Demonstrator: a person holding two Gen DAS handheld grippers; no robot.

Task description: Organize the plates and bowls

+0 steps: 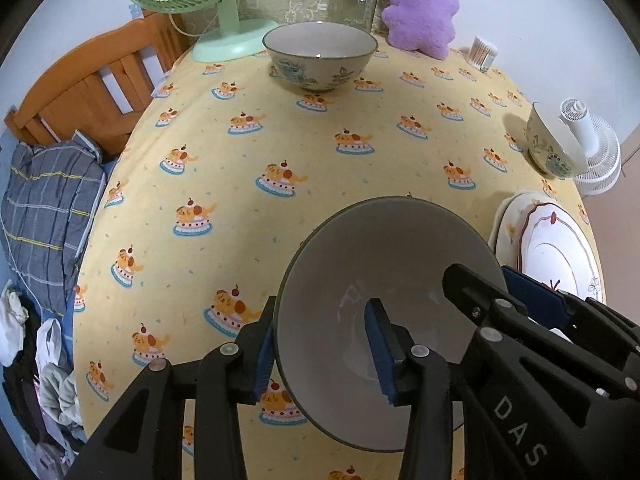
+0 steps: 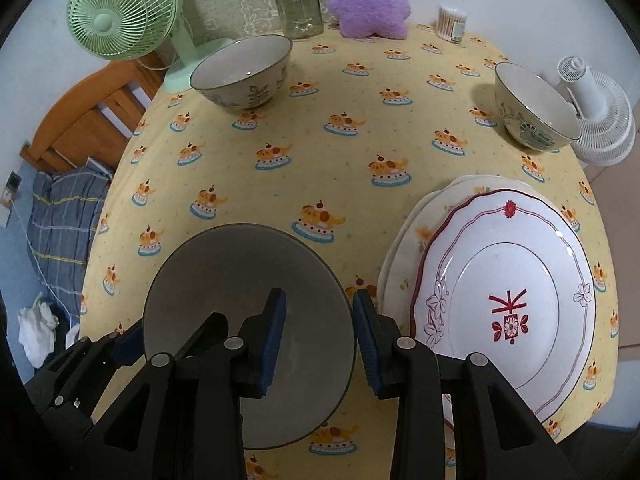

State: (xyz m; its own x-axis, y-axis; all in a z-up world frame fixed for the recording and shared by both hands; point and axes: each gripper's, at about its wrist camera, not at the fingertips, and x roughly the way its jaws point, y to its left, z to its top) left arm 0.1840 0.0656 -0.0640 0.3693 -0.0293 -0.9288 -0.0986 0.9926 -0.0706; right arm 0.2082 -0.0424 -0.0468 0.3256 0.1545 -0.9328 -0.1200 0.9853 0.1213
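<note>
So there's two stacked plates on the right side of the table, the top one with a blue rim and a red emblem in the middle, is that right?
Not quite: the top plate has a dark red rim, not blue, as the right wrist view shows. It does carry a red emblem in the middle and sits on a cream plate at the right side of the table.

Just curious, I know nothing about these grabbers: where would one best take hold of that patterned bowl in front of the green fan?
Probably the floral ceramic bowl by its rim, from above: it stands upright and open-mouthed, so one finger goes inside the thin wall, one outside.
</note>
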